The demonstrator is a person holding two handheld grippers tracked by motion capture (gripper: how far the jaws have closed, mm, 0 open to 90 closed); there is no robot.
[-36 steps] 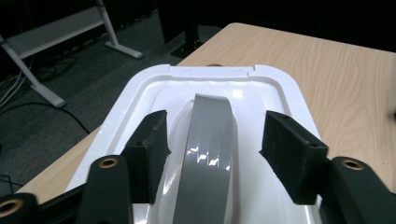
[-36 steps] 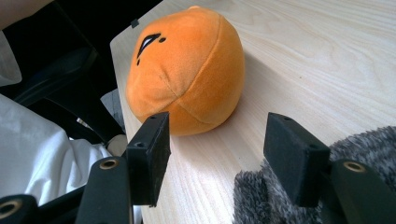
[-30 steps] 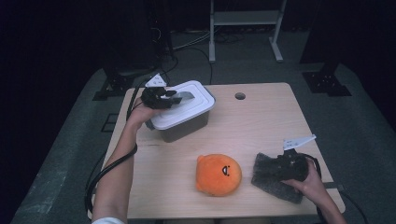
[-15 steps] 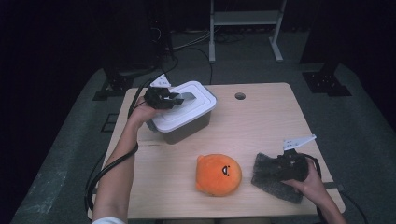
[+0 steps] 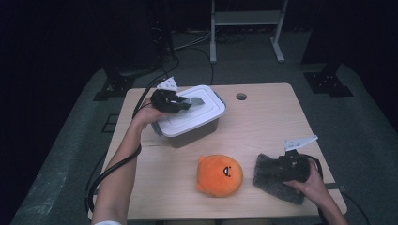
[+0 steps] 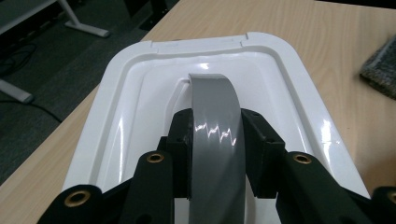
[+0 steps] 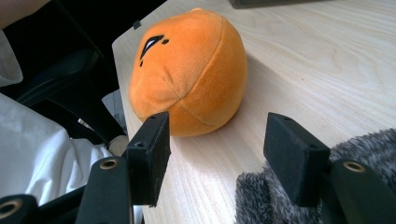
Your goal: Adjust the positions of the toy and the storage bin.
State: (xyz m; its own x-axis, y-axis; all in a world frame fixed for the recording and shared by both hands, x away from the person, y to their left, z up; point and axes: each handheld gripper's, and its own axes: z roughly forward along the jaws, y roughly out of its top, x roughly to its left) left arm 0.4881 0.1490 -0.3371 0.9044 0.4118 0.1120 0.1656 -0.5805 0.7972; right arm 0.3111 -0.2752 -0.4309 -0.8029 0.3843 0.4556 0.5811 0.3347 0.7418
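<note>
A white lid (image 5: 199, 117) with a grey arched handle (image 5: 195, 101) sits on a dark box (image 5: 192, 137) at the table's back left. My left gripper (image 5: 182, 104) has just been closing and is now shut on that handle (image 6: 215, 116), its pads (image 6: 180, 149) pressing both sides above the lid (image 6: 140, 93). At the front right, my right gripper (image 5: 274, 169) rests open over a grey furry cloth (image 5: 277, 187). An orange plush (image 5: 219, 175) lies just to its left. In the right gripper view the plush (image 7: 196, 60) lies beyond the open right gripper (image 7: 217, 140), and the cloth (image 7: 254, 198) is underneath.
The wooden table (image 5: 263, 126) has a small round hole (image 5: 241, 96) at the back centre. A white metal stand (image 5: 246, 18) and cables are on the floor behind the table. A cable trails from my left forearm off the table's left edge.
My left gripper has shifted slightly to the right over the lid, with the handle now between its pads. My right hand has stayed still.
</note>
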